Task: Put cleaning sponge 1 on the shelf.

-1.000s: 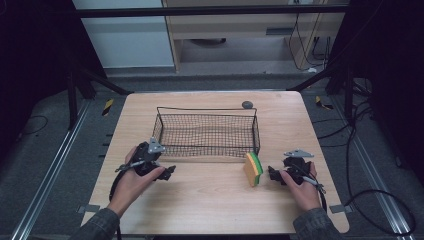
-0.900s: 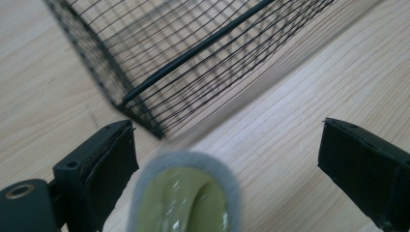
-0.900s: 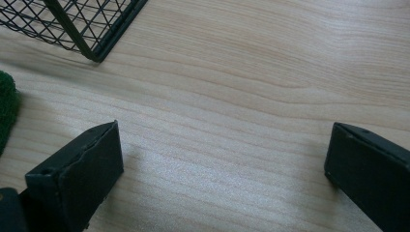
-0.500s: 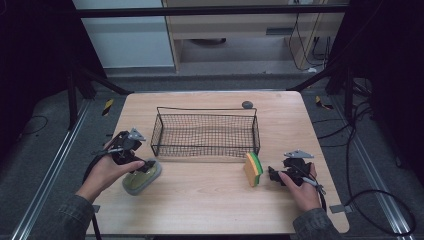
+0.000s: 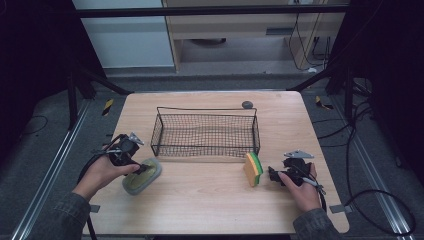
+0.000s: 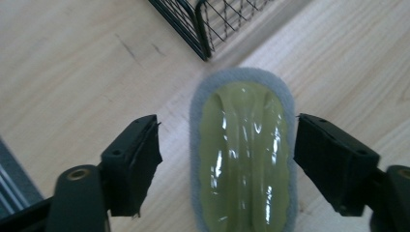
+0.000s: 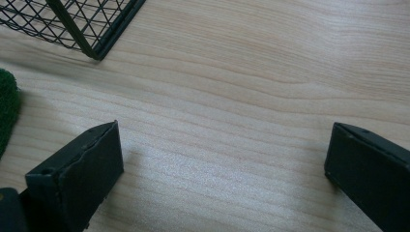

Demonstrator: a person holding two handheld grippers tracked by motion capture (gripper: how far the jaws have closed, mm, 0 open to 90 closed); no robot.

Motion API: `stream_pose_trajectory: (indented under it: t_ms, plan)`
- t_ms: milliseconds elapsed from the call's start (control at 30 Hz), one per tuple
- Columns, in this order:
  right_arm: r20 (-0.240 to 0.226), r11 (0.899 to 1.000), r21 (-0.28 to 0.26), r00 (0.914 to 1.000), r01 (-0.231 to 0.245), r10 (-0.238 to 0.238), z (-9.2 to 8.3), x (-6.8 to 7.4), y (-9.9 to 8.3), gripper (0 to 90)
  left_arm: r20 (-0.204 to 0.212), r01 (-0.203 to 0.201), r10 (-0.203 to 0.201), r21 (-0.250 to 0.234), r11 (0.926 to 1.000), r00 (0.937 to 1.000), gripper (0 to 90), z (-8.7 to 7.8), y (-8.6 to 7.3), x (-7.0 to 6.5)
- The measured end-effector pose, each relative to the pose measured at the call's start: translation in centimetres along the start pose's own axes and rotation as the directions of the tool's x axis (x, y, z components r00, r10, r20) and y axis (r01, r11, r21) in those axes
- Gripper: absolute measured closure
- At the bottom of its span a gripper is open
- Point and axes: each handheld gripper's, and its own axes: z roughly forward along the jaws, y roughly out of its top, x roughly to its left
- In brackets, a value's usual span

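Note:
An oval scrubber, glossy green on top with a grey felt rim (image 5: 142,176), lies flat on the wooden table (image 5: 200,205) just off the basket's front left corner. My left gripper (image 5: 143,169) points at it from the left. In the left gripper view the scrubber (image 6: 243,150) lies between the jaws of the left gripper (image 6: 227,145). The jaws have just been closing, and there is still a gap on the left side. My right gripper (image 5: 272,175) rests open right of a yellow and green sponge (image 5: 253,169); the right gripper (image 7: 225,159) has bare wood between its jaws.
A black wire basket (image 5: 206,132) stands mid-table; its corner shows in the left gripper view (image 6: 203,24) and in the right gripper view (image 7: 72,19). A small dark round object (image 5: 247,104) lies behind it. The sponge's green edge (image 7: 7,111) sits left of my right jaws.
My left hand has drawn back to the left, away from the basket's front. The scrubber, covered by the hand a second ago, now lies in plain sight. The right hand has stayed put.

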Motion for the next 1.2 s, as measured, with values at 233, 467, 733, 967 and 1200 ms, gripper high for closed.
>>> stream_pose_trajectory:
  t_ms: [233, 467, 733, 967, 1200]
  plan:
    - [-0.005, 1.000, 0.000, 1.0000, 0.001, -0.001, 0.0, 0.0, 0.0, 0.4, 0.041, -0.020, 0.017, 0.062, 0.9979, 0.9990, 44.4, 1.0, -0.5, -0.2]
    - [-0.007, 1.000, 0.000, 1.0000, 0.001, -0.001, -0.1, 0.0, 0.0, 0.4, 0.050, -0.030, 0.027, 0.069, 0.9972, 0.9984, 56.9, 1.4, -0.8, -0.3]
    - [-0.010, 1.000, -0.001, 0.9999, 0.001, -0.001, -0.1, 0.0, -0.1, 0.5, 0.074, -0.022, 0.017, 0.077, 0.9968, 0.9971, 63.9, 2.0, -0.8, 0.0]
    - [-0.010, 1.000, -0.002, 0.9999, 0.005, -0.005, -0.1, 0.0, -0.1, 0.4, 0.060, -0.031, 0.028, 0.060, 0.9977, 0.9978, 70.6, 1.7, -1.0, -0.1]
    - [-0.011, 1.000, -0.002, 0.9999, 0.005, -0.005, -0.1, 0.0, -0.1, 0.4, -0.014, -0.106, 0.106, -0.047, 0.9932, 0.9943, 70.7, -1.3, -1.2, -0.8]
